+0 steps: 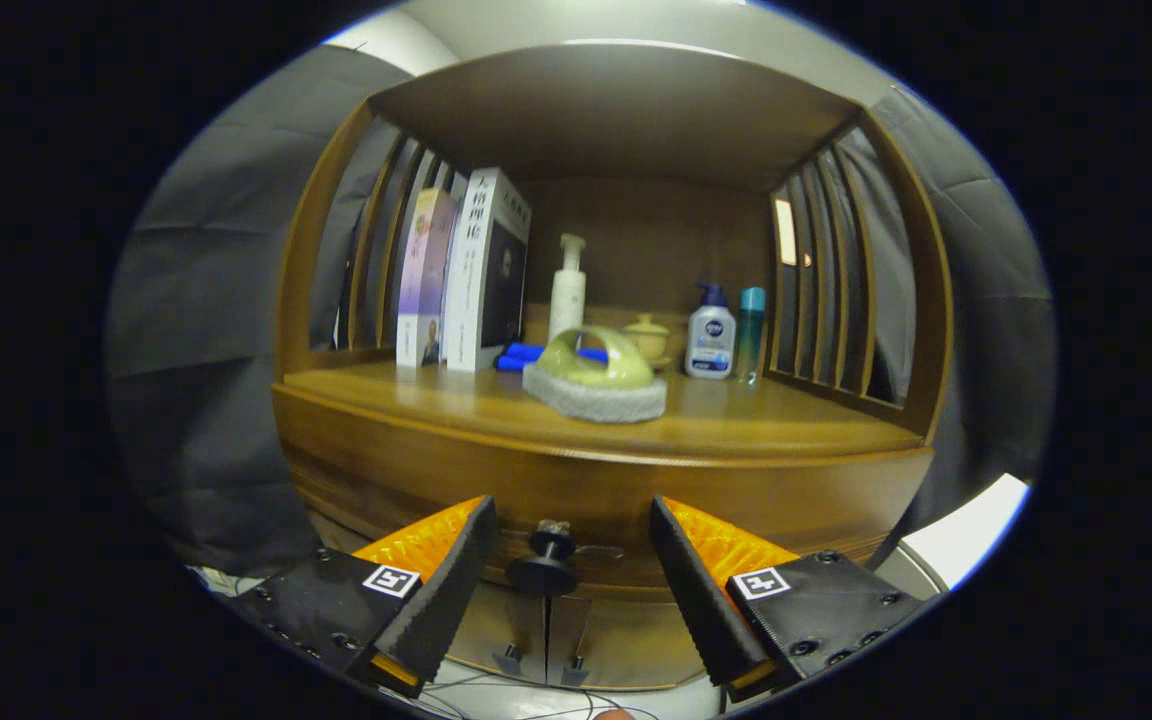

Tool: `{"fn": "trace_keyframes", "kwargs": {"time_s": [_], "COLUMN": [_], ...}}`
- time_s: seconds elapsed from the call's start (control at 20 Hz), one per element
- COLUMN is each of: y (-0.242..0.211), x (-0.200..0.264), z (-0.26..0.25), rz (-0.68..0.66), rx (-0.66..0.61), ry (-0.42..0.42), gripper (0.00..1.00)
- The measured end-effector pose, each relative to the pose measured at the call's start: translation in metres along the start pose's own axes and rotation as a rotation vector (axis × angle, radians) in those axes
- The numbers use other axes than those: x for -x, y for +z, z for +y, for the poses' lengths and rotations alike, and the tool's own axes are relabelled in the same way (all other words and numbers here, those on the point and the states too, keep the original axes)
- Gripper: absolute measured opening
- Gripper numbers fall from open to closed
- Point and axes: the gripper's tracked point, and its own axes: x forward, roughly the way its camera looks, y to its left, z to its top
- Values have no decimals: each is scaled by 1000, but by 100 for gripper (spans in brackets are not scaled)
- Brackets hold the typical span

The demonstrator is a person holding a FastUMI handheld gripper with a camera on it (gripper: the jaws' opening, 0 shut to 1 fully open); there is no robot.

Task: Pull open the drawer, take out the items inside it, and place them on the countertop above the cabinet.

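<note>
A wooden cabinet stands before me, its drawer front [416,480] closed beneath the countertop [736,420]. A dark round knob [544,562] sticks out of the drawer front. My gripper [571,545] is open, one finger on each side of the knob, with gaps between the knob and both fingers. The drawer's inside is hidden.
On the countertop sit a green-handled scrub brush [596,375], upright books [466,270], a white pump bottle [567,290], a blue item [526,355], a small lidded pot [648,338], a sanitizer bottle [711,338] and a teal bottle [751,330]. Slatted side walls enclose the shelf. Cabinet doors [536,630] lie below the drawer.
</note>
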Motion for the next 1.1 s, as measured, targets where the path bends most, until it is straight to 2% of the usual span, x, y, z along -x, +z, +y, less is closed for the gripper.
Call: {"fn": "trace_keyframes", "kwargs": {"time_s": [0.15, 0.45, 0.8, 1.1], "y": [33, 64, 81, 78], "x": [37, 107, 173, 197], "z": [-21, -47, -46, -46], "rz": [-45, -76, -122, -118], "rx": [-41, -63, -39, -7], "ry": [-12, -14, 15, 17], "gripper": [98, 97, 97, 97]}}
